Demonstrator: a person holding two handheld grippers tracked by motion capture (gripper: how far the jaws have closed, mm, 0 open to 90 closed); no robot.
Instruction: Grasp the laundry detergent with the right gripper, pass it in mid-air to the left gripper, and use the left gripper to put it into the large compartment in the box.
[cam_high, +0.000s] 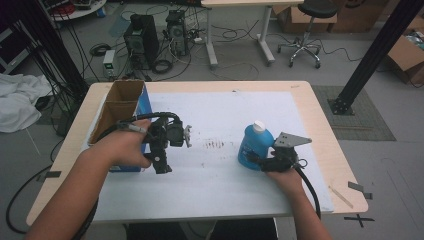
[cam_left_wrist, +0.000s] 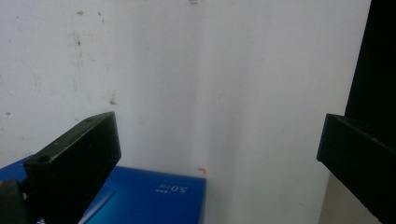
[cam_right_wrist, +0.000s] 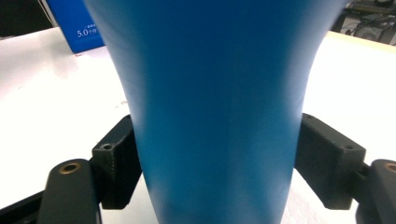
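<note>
My right claw (cam_high: 260, 161) has its two jaws pressed against the sides of the blue bottle (cam_high: 255, 146), low on its body. In the right gripper view the bottle (cam_right_wrist: 215, 107) stands between the jaws and touches both. The bottle stands upright on the white sheet (cam_high: 225, 120) that covers the bench (cam_high: 320, 115), right of the middle, its white cap (cam_high: 258, 125) on top. My right hand (cam_high: 285, 179) holds the claw from the near side, the grey plate (cam_high: 290, 140) sitting above it just beside the bottle.

My left claw (cam_high: 162, 162) hangs over the left part of the sheet with nothing between its jaws. In the left gripper view the jaws stand wide apart over bare white sheet (cam_left_wrist: 210, 84), and a corner of the blue box (cam_left_wrist: 149, 198) lies under the jaw on the left side of that view. My left hand (cam_high: 122, 147) grips the claw just beside the box (cam_high: 122, 112), which sits at the left edge of the sheet, open at the top, brown inside, blue outside. In the right gripper view the box (cam_right_wrist: 77, 23) shows far off beyond the bottle, well apart from it. A few dark smudges (cam_high: 215, 145) mark the sheet between my two claws.
</note>
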